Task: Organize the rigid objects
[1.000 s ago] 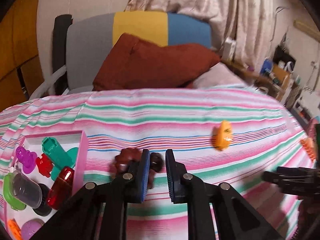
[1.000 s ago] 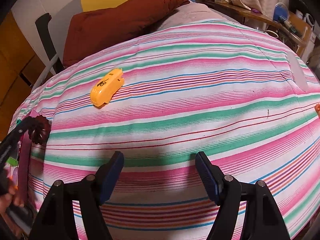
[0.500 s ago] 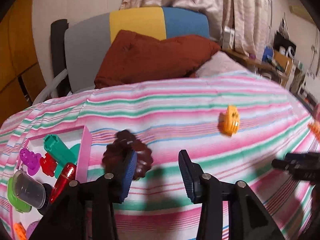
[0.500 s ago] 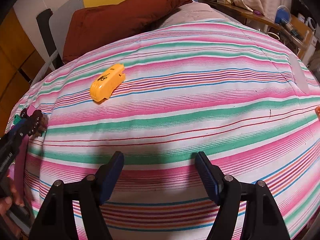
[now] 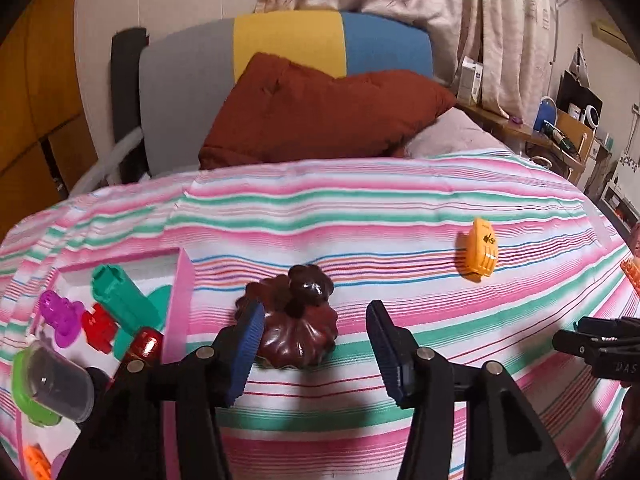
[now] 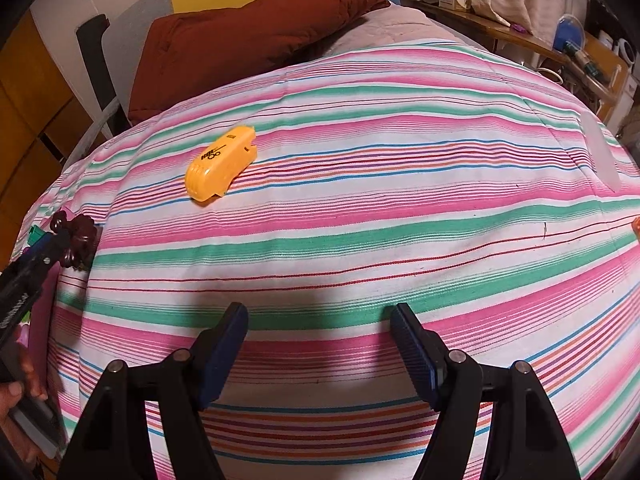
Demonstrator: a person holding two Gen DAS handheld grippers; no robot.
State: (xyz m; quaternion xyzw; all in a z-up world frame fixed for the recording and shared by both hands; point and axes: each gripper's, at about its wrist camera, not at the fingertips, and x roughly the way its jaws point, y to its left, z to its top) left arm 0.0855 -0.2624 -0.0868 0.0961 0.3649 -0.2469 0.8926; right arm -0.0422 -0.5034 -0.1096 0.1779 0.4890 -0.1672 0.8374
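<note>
Now that the left gripper (image 5: 316,344) has been opened wide, the brown toy (image 5: 294,326) is let go on the striped bed (image 5: 360,208) beside the pink tray (image 5: 178,312), not inside. The right gripper (image 6: 318,346) is held open and empty.

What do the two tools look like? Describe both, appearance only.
The left tool and the right tool match: black angular plastic arms with silver rivet heads, each tipped with ribbed blue pads. In the left wrist view the right tool's side bears white letters "DAS". No cables or sleeves show; bare fingers grip one handle.
</note>
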